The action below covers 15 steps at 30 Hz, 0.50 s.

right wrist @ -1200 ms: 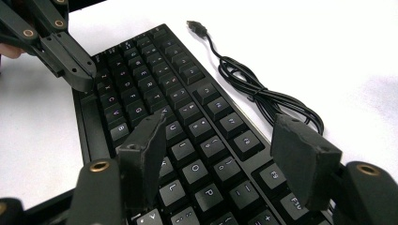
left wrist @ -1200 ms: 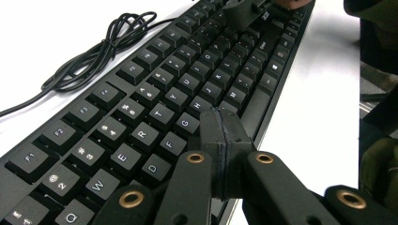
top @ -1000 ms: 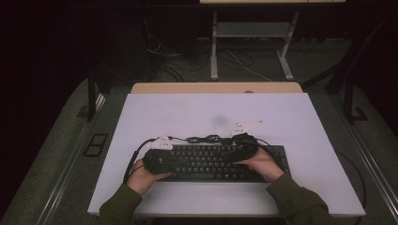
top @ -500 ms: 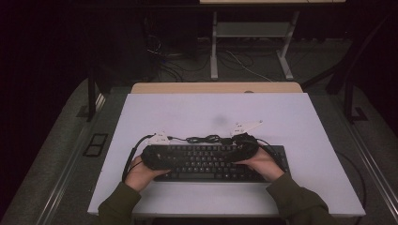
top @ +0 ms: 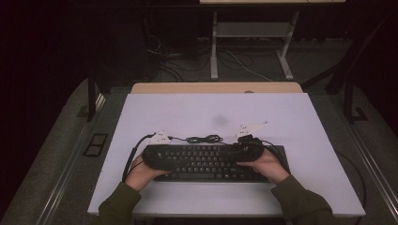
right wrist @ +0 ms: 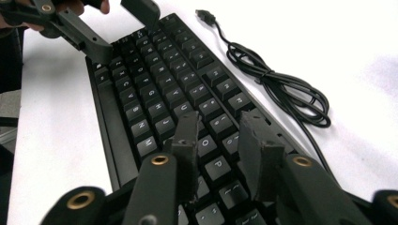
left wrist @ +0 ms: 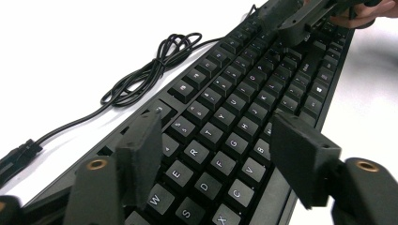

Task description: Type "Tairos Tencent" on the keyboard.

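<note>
A black keyboard (top: pixel 213 161) lies flat on the white table (top: pixel 187 112), toward the table's near edge and roughly centred between its side edges. Just behind the keyboard's far edge its black cable (top: pixel 204 138) rests in a loose coil on the table, touching nothing else.

The left gripper (left wrist: pixel 220 154) hovers over the keyboard's left end. Its jaws have just been opening and stand apart above the letter keys, astride the width of the keyboard without pressing on it; nothing is clamped between them. The right gripper (right wrist: pixel 220 150) hovers over the keyboard's right end. Its jaws have just been closing and stand with a narrow gap over the keys, with nothing held between them. Whether any jaw tip touches a keycap cannot be told.

Both hands, the left hand (top: pixel 141 173) and right hand (top: pixel 265 164), rest at the keyboard's near corners. Beyond the keyboard's far edge the table is bare white surface up to a tan board (top: pixel 216 87) along its back. A strip of open table runs off each end of the keyboard, and a narrower band lies between the keyboard and the table's near edge.
</note>
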Each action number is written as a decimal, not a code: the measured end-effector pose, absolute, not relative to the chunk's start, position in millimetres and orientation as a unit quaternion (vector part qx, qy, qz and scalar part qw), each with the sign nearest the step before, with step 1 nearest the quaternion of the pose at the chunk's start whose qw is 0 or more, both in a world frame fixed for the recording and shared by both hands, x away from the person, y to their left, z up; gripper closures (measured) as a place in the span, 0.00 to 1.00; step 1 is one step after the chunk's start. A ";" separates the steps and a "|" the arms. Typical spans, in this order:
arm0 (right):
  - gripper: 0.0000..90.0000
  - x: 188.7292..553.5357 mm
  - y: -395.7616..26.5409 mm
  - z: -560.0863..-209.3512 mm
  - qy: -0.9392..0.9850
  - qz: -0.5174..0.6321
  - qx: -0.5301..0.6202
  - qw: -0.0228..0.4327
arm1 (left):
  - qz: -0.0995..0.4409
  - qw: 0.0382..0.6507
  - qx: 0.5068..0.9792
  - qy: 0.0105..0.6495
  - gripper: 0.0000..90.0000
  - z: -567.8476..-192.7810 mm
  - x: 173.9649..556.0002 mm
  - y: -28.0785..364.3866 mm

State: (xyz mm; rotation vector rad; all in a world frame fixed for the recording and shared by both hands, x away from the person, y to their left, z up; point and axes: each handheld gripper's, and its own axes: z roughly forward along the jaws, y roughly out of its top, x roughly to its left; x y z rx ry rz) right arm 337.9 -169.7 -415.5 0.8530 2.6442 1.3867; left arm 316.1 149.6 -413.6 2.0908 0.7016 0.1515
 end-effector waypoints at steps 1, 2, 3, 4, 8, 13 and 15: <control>0.79 337.6 -170.5 -415.9 0.852 0.446 0.273 0.017 | 0.064 0.448 0.845 0.284 0.36 -413.7 316.1 149.2; 0.81 337.0 -170.9 -416.2 0.852 0.446 0.274 0.016 | 0.066 0.448 0.845 0.285 0.34 -413.8 316.1 149.0; 0.83 336.3 -171.7 -416.2 0.853 0.444 0.274 0.015 | 0.068 0.448 0.845 0.286 0.33 -413.9 316.1 148.7; 0.85 335.6 -172.4 -416.1 0.853 0.444 0.273 0.014 | 0.068 0.447 0.845 0.286 0.32 -414.1 316.0 148.3; 0.92 332.4 -175.9 -415.8 0.854 0.444 0.271 0.013 | 0.067 0.444 0.847 0.285 0.30 -415.3 316.3 146.9; 0.99 328.7 -179.4 -415.6 0.855 0.443 0.270 0.012 | 0.067 0.445 0.846 0.287 0.25 -415.6 316.0 145.4; 0.99 327.6 -181.2 -415.3 0.854 0.444 0.271 0.013 | 0.067 0.445 0.846 0.287 0.24 -415.8 316.0 145.2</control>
